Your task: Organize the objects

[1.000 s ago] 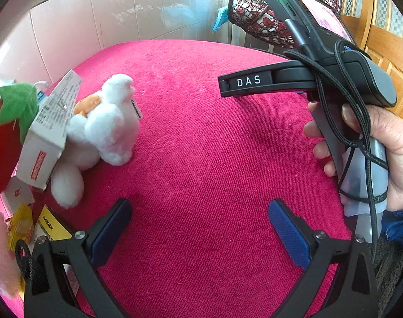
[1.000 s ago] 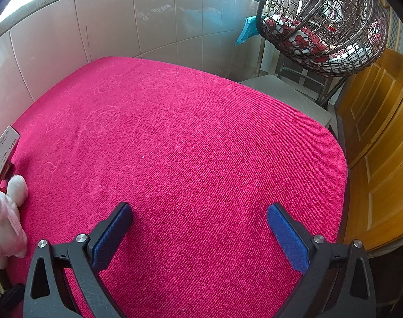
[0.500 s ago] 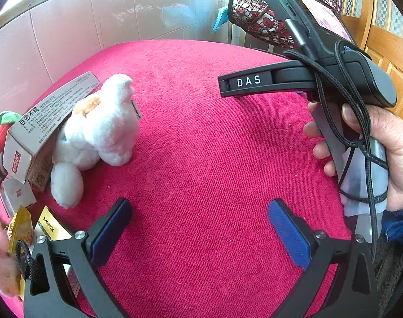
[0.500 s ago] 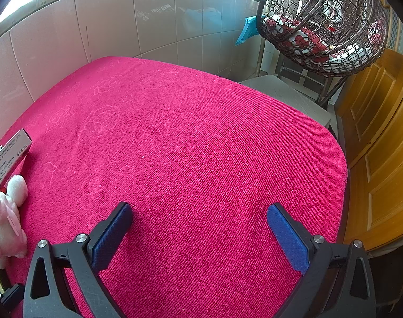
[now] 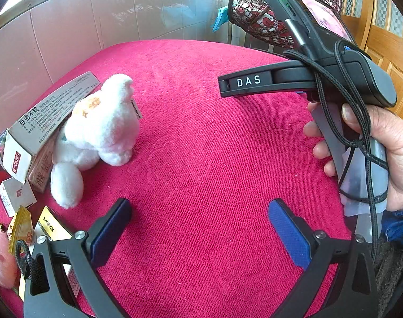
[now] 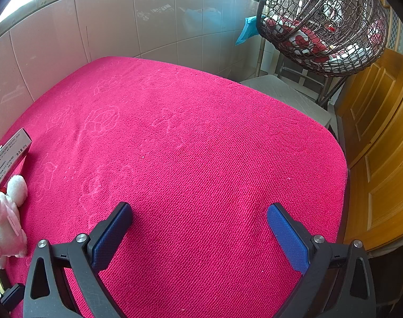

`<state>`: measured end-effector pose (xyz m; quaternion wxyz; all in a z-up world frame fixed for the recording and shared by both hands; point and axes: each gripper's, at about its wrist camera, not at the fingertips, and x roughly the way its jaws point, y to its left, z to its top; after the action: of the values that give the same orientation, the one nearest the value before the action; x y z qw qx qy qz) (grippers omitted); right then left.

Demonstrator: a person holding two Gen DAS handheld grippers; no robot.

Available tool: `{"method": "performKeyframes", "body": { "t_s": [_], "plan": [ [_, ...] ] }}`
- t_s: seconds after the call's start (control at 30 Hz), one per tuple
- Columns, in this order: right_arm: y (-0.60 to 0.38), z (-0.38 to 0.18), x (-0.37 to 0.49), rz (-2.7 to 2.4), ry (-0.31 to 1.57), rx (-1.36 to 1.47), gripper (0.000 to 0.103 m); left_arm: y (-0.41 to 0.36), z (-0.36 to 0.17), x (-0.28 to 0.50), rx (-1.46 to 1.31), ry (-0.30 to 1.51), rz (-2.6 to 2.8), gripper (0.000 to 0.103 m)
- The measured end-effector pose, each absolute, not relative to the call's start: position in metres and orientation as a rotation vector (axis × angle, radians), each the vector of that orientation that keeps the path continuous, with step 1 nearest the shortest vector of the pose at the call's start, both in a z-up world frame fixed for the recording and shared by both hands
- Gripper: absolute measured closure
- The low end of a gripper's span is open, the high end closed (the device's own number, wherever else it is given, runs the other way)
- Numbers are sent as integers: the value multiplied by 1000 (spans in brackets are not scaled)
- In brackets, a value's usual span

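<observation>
Toppled since earlier, long box point(image 5: 53, 111) lies flat, pointing away toward the wall; both jaws gape empty.

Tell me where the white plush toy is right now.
In the left wrist view, the white plush toy sits on the pink cloth at left, beside the grey carton.

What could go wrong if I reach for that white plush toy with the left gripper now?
The long grey box leans on the white plush toy, so pulling the toy away would probably tip it. Small boxes and a yellow packet crowd the left gripper; its open jaws might snag them.
</observation>
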<state>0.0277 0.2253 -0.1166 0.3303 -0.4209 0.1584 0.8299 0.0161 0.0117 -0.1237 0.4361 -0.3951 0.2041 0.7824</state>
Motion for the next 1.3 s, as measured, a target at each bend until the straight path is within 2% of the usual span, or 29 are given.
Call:
{"method": "performKeyframes", "body": {
  "t_s": [1.3],
  "plan": [
    [226,-117,28,2170,419,-1104,0,7,-122,19,-984,508,1945,0]
  ]
}}
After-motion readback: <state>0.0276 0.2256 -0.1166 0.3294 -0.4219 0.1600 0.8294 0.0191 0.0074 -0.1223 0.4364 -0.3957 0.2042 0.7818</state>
